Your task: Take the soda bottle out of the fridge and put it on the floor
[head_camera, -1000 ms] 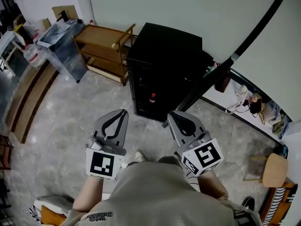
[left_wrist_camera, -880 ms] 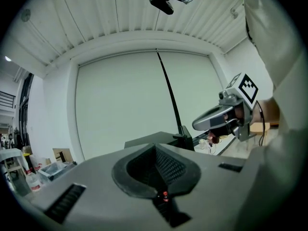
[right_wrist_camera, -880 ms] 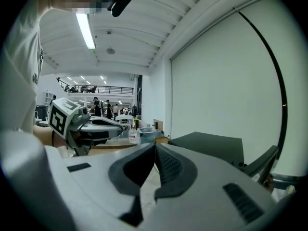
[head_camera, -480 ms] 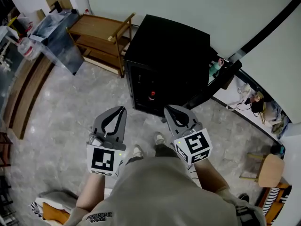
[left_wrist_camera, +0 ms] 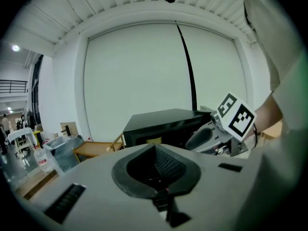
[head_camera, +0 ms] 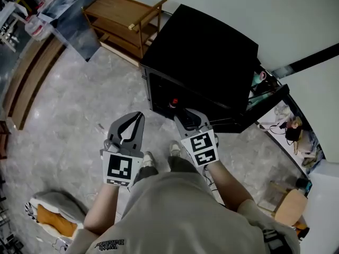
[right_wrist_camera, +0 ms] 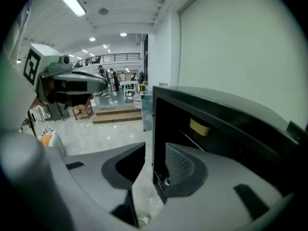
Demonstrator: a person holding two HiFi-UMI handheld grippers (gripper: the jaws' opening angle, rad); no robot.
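Delta vs a second ago: I've closed on the fridge (head_camera: 212, 52). It was mid-frame and well apart from both grippers; now it fills the upper centre of the head view, and the right gripper (head_camera: 186, 115) sits just at the mouth of its open front.

Right gripper: the jaws were together and have just been opening. They now stand moderately apart with nothing between the pads. In the right gripper view the left edge of the fridge opening lines up through the gap, and the dark interior lies behind the right jaw. It looks lined up only; I see no contact.

Left gripper (head_camera: 139, 114): jaws together and empty, per the left gripper view. It hangs left of the right one, over bare floor (head_camera: 69, 115), short of the fridge.

Soda bottle (head_camera: 173, 102): only its red cap shows, inside the fridge at the lower left of the opening, just above and left of the right gripper's tips. It hasn't been touched and is not out yet. The fridge door (head_camera: 259, 107) is swung open to the right, so access is clear.

My read is that the approach is done and the pre-grasp is set. Next I'd run the right jaws in around the bottle neck or body, then close. The risk is clipping the fridge's front edge on the way in, since the jaws sit very near it.
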